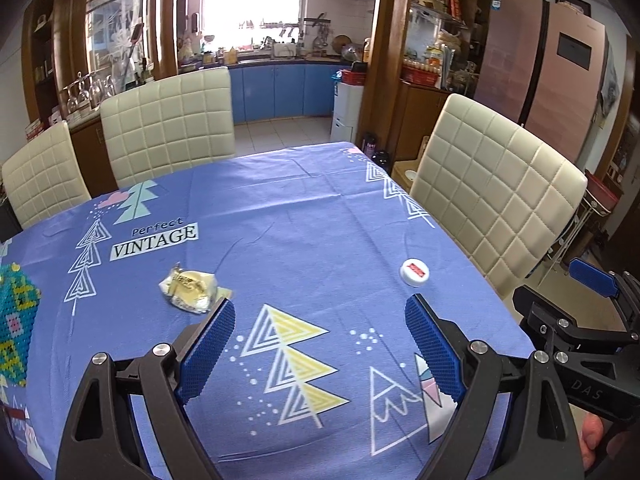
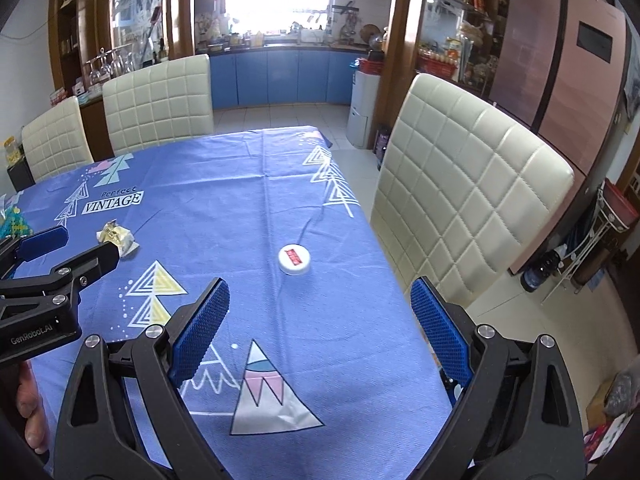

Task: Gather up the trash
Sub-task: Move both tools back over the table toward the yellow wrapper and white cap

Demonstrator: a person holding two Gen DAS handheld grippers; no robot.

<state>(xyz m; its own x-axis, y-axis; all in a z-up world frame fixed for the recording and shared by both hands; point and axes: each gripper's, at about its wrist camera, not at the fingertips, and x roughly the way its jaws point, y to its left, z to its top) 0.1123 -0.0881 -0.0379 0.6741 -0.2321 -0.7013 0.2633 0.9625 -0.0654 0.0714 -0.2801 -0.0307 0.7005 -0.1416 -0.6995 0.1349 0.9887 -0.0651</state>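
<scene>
Blue-padded jaws on both grippers are spread wide, nothing between them, nothing touched. Left gripper (image 1: pixel 320 316): crumpled yellow wrapper (image 1: pixel 190 287) lies on the tablecloth (image 1: pixel 304 216) just beyond its left fingertip. Right gripper (image 2: pixel 320 300): white bottle cap (image 2: pixel 294 259) sits just ahead of the gap, nearer its left pad.
</scene>
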